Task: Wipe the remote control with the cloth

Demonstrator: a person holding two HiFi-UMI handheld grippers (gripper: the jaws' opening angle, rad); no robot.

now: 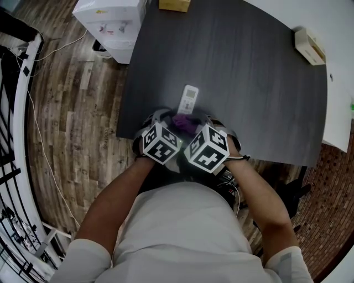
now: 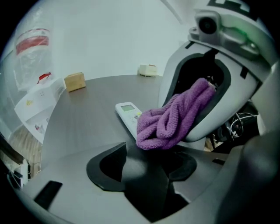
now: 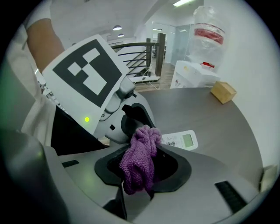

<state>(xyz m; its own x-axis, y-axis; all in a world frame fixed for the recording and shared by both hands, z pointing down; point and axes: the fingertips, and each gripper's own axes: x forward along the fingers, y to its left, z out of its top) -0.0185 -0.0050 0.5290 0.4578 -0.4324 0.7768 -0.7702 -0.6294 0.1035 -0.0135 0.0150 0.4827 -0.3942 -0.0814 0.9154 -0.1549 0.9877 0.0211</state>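
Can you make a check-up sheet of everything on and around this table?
Surface: dark grey table.
Job's things: white remote control lying flat; purple cloth bunched at its near end.
Clutter: cardboard box at the far edge.
Grippers: right gripper shut on the cloth; left gripper open, nothing between its jaws.
Cables: white cable on the floor.
Surroundings: water dispenser, wood floor, railing.

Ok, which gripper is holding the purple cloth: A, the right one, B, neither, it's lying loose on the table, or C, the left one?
A: in the right gripper view the purple cloth is pinched in the jaws of the right gripper; the left gripper stands open and empty.
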